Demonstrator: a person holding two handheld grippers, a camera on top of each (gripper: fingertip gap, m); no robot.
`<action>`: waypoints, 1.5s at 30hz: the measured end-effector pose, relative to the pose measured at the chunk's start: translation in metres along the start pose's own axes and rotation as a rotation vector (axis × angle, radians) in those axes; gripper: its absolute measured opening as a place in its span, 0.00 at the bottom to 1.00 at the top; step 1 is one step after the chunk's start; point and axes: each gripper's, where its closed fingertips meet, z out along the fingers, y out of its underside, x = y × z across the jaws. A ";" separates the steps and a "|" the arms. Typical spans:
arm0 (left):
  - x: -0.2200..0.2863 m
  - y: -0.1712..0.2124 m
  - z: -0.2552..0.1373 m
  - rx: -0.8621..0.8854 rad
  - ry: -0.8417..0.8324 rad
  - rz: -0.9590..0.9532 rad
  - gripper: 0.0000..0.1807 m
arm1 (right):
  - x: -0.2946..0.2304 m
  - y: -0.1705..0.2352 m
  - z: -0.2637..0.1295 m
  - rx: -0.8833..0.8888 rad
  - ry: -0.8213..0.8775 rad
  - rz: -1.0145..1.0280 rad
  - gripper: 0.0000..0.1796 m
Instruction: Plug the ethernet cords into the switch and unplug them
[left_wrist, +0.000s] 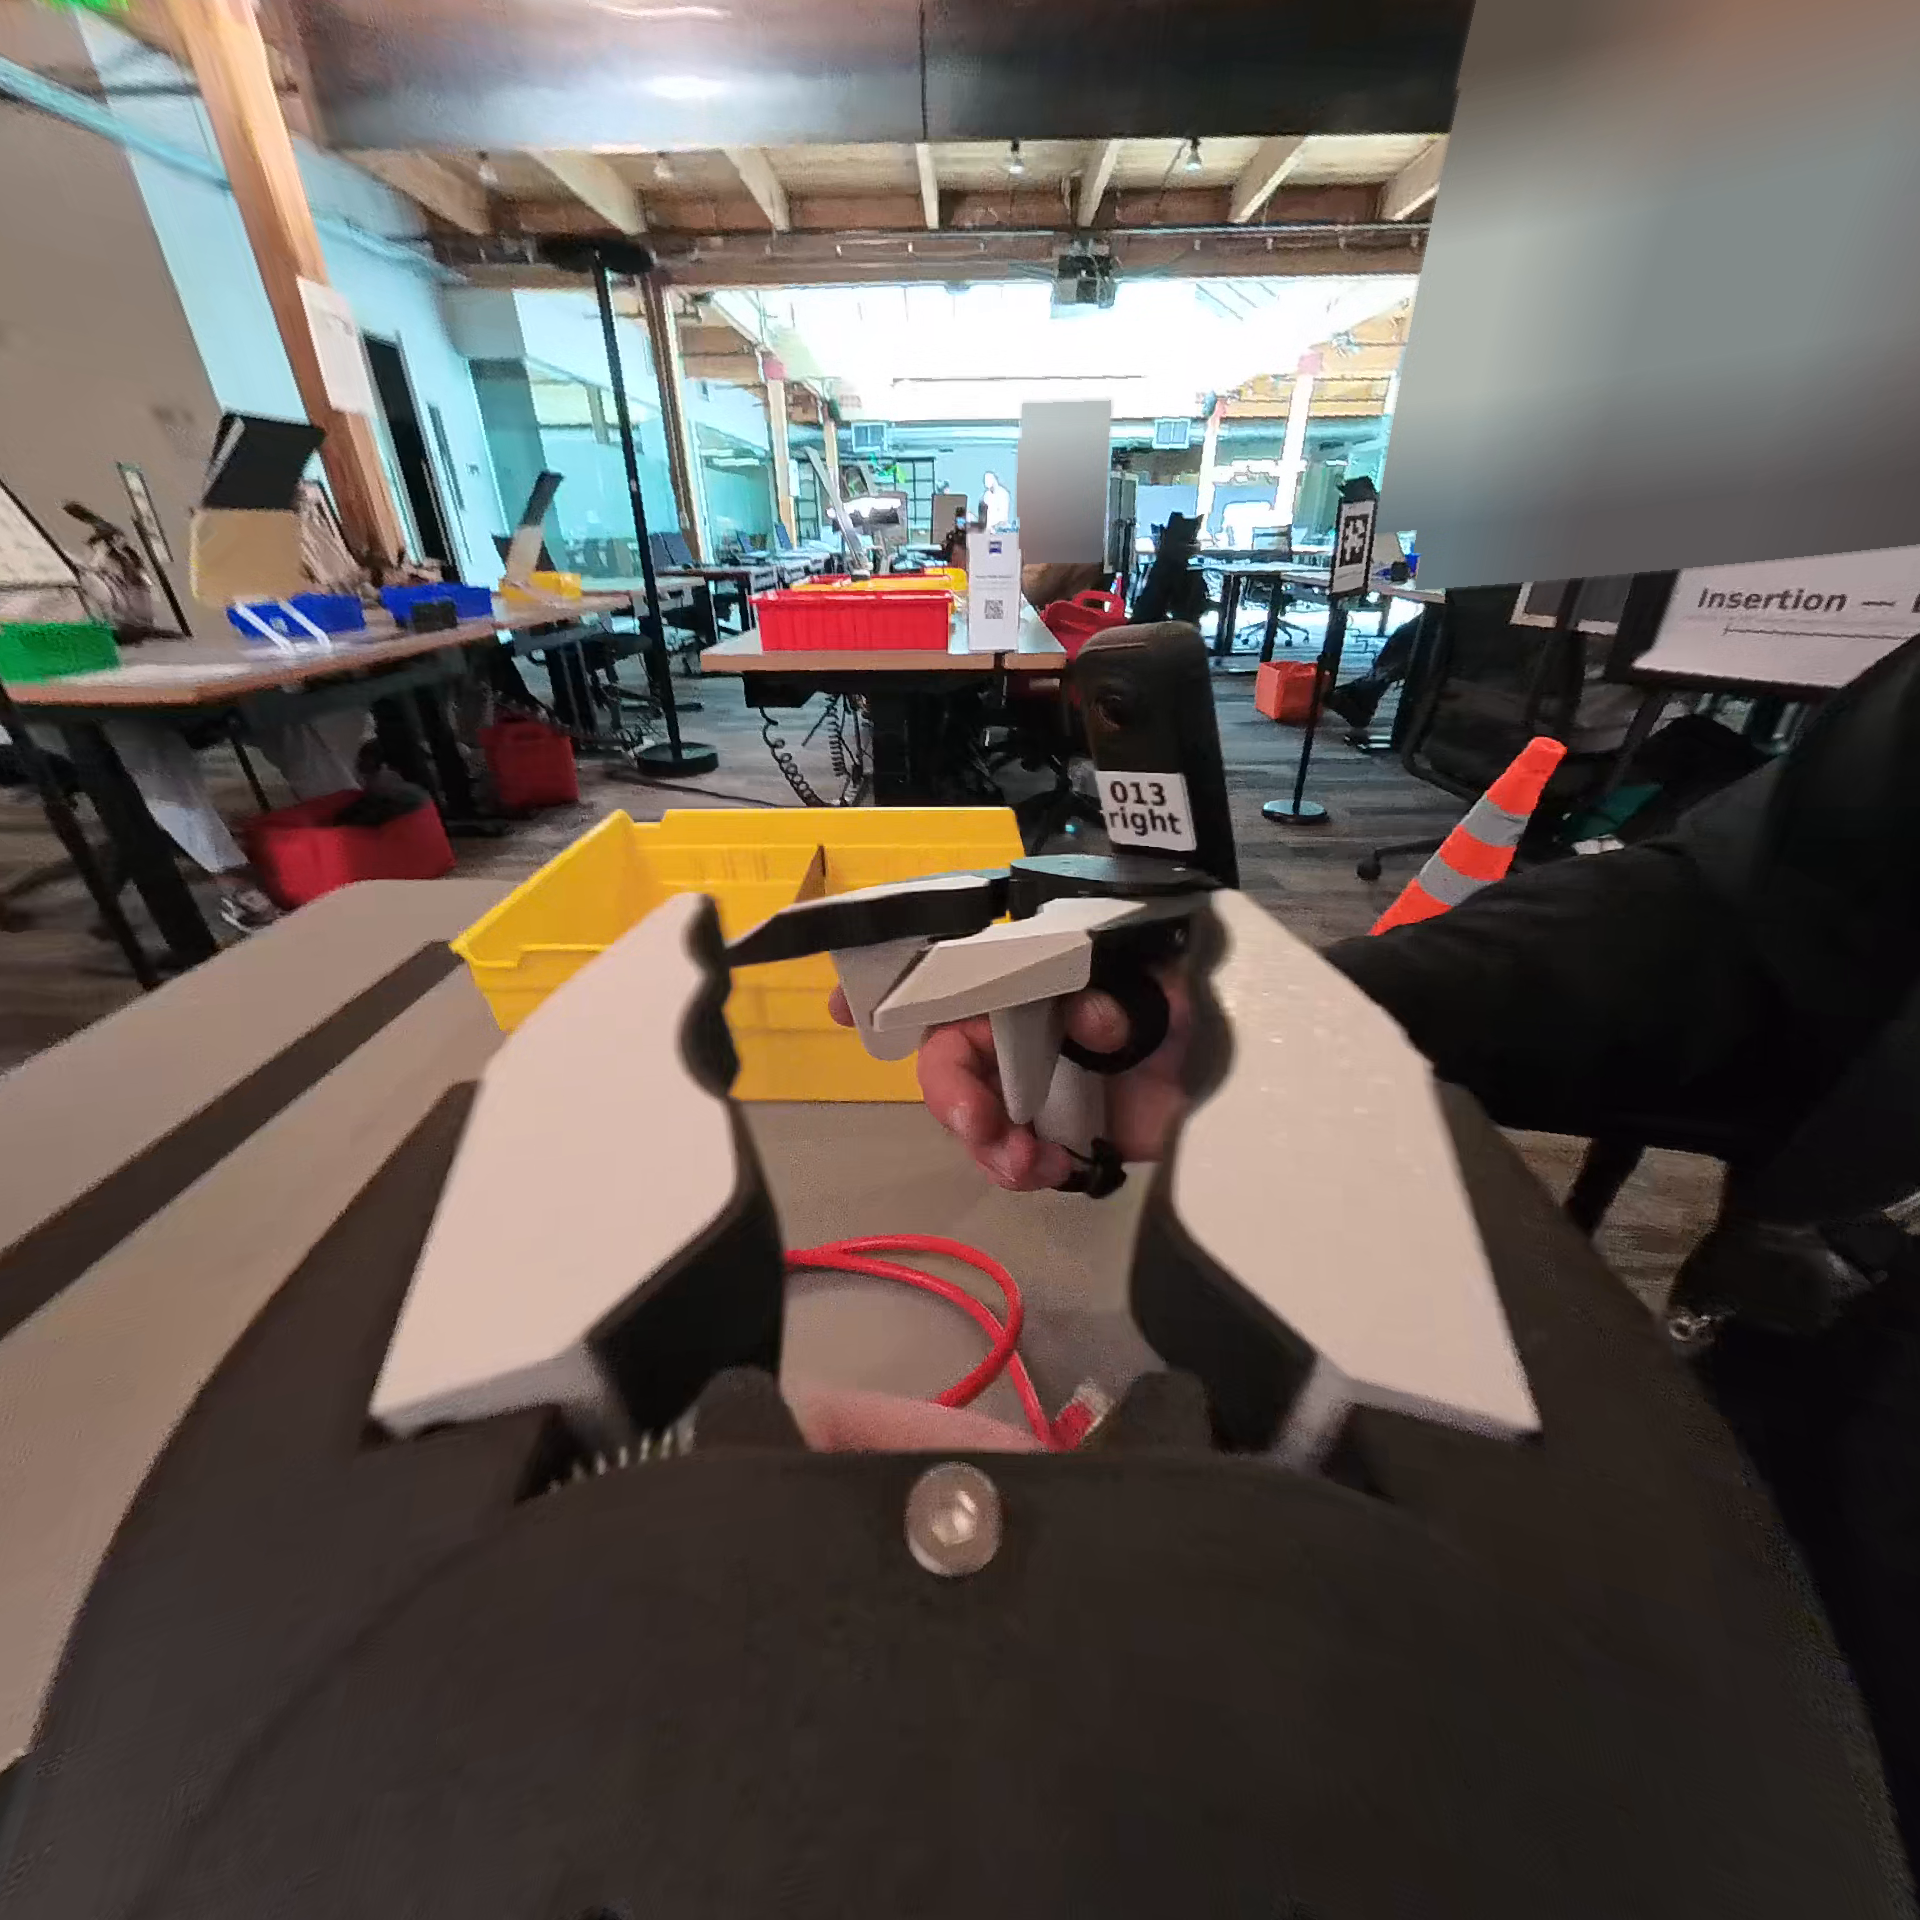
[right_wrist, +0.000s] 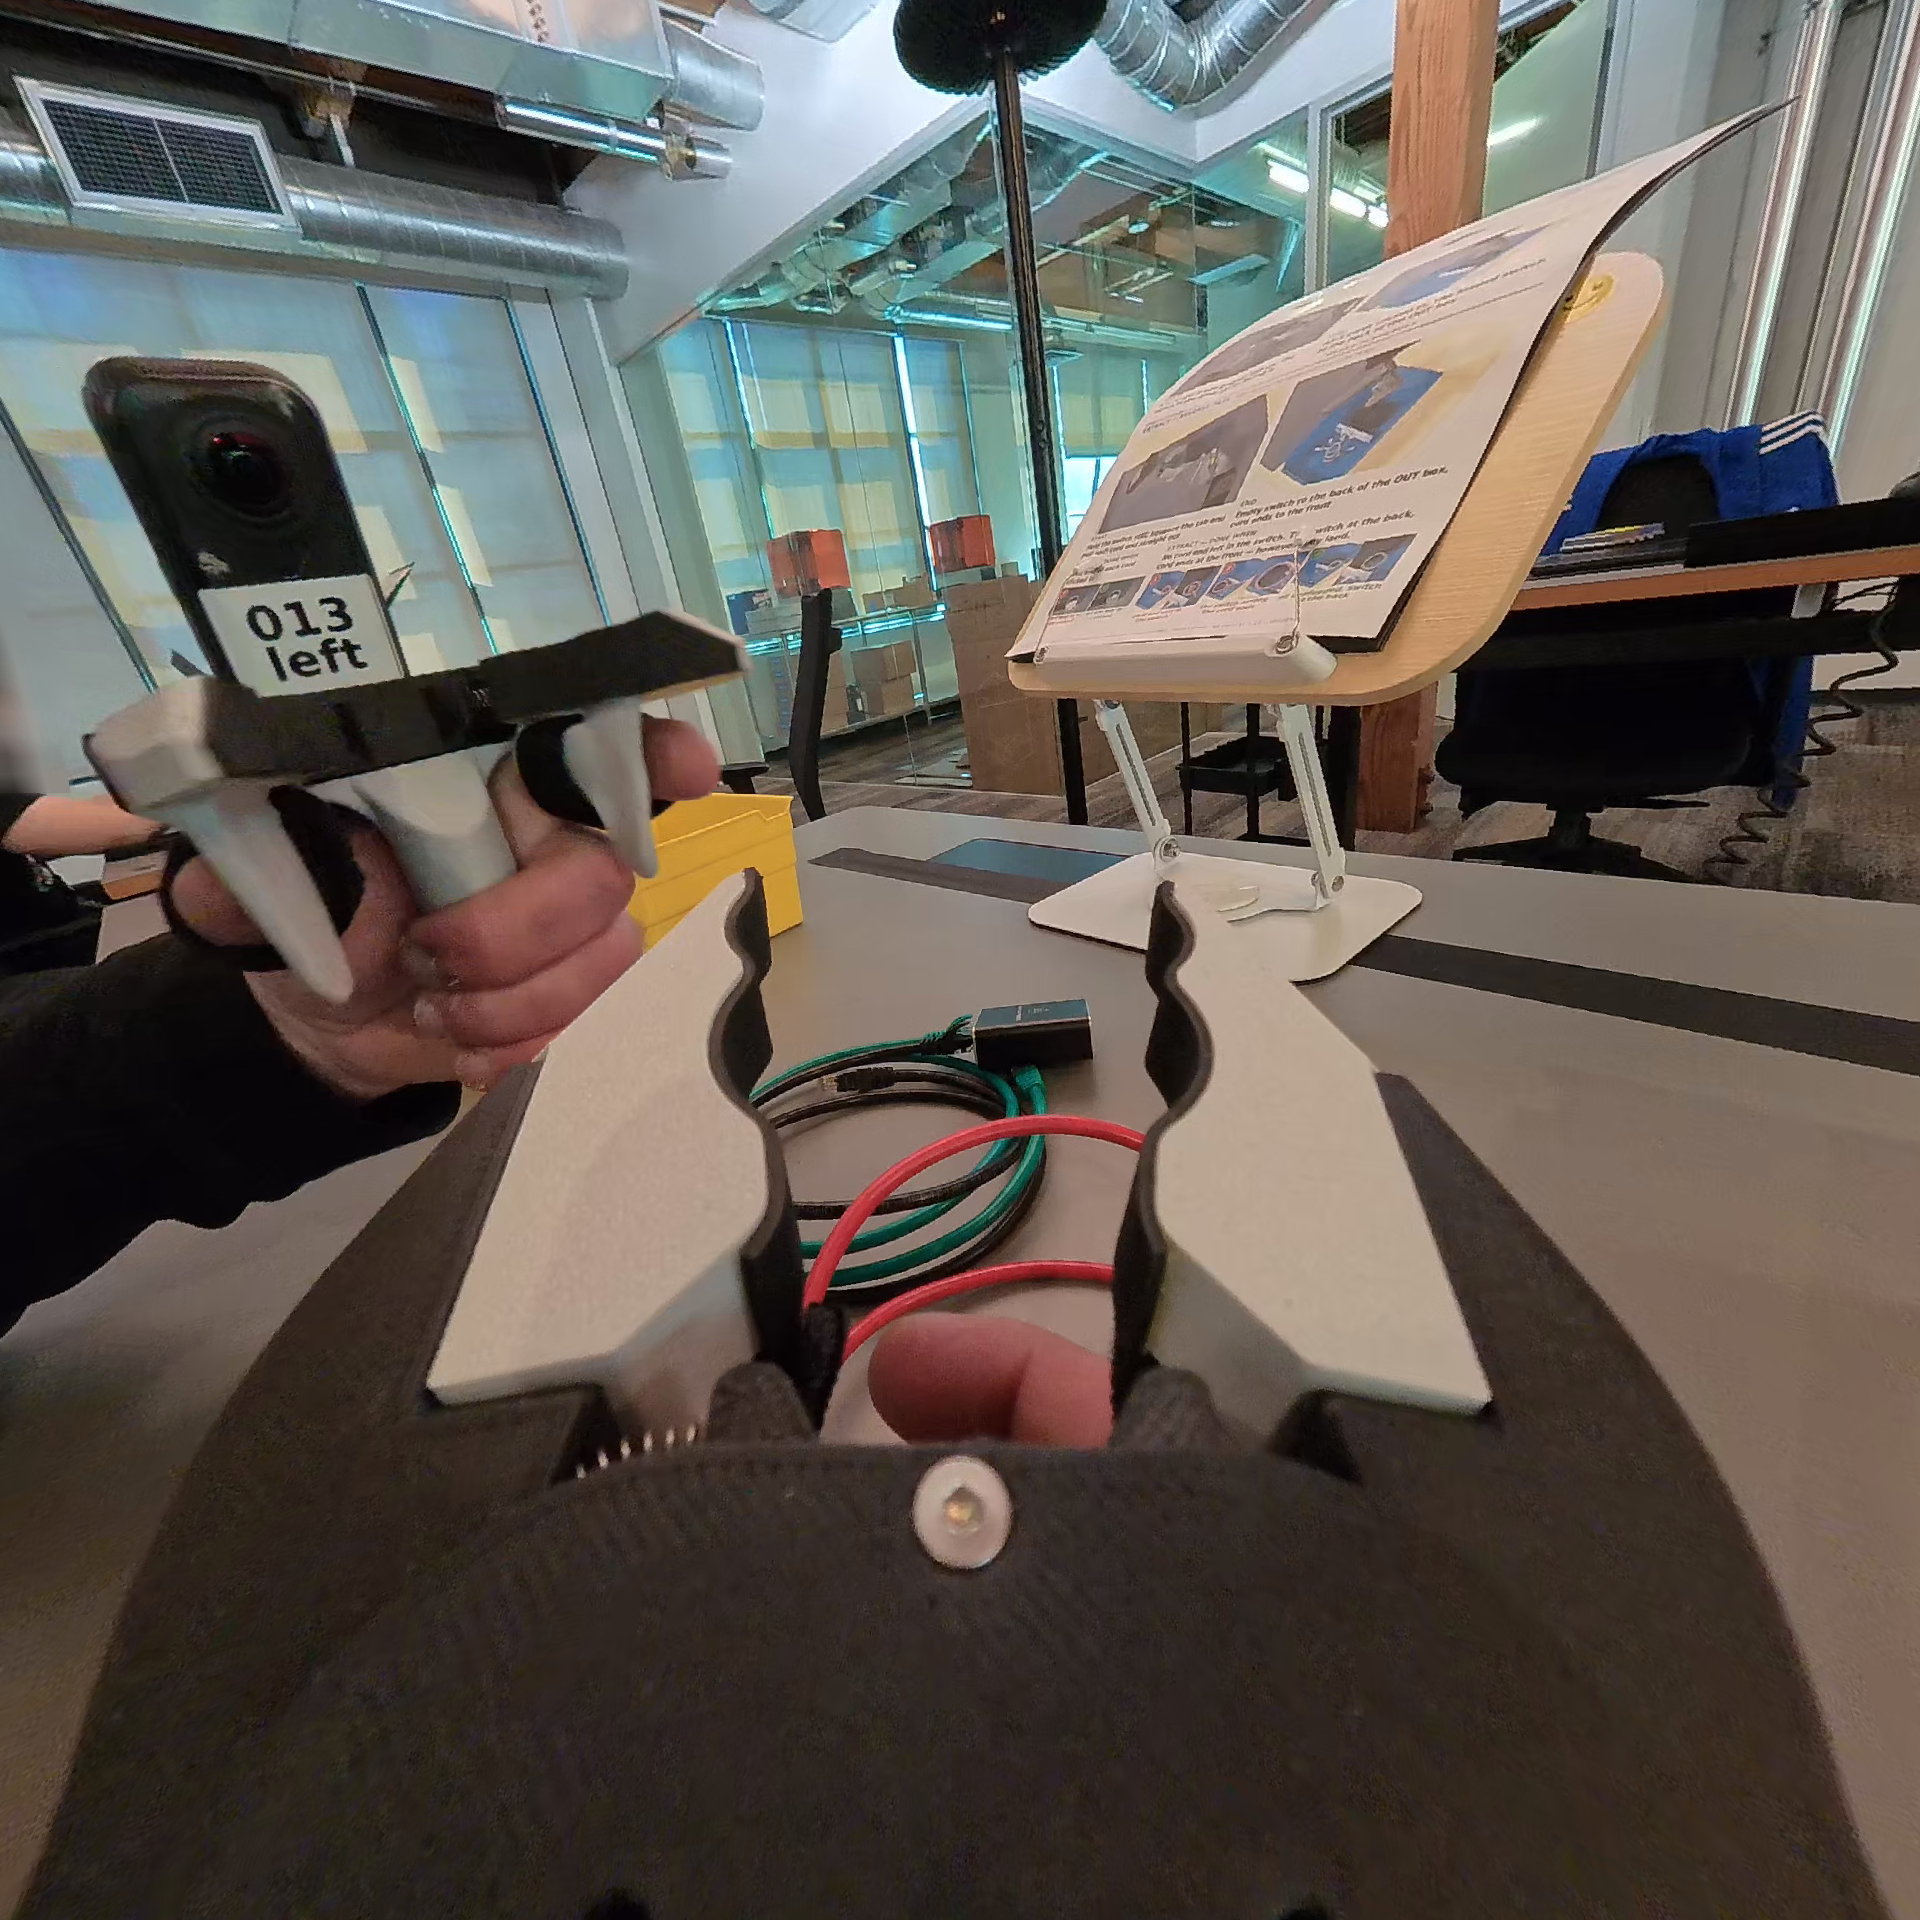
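Right wrist view is showing both grippers (right_wrist: 961, 987) hovering released above the cords (right_wrist: 914, 1153). Approaching one plug squarely beside the switch (right_wrist: 1034, 1031) is advisable.

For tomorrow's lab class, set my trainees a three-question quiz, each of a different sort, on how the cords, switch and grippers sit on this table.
1. True or false: the right gripper is shut on a cord.
2. Which cord colour is absent beside the switch? A red, B green, C blue, D black.
3. Fill in: behind the left gripper, at the table's far edge, sits a ____ bin.

Key: 1 false, both grippers hang open above the table; 2 C; 3 yellow.
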 end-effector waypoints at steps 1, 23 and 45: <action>0.000 0.002 0.001 -0.011 0.002 -0.019 0.52 | 0.000 0.000 0.000 0.000 0.000 0.000 0.40; 0.062 -0.010 -0.005 -0.047 0.310 0.149 0.11 | 0.003 -0.001 -0.001 0.002 -0.001 0.005 0.39; 0.044 0.004 -0.006 -0.198 0.206 0.218 0.24 | 0.003 0.001 -0.001 -0.008 -0.002 -0.018 0.39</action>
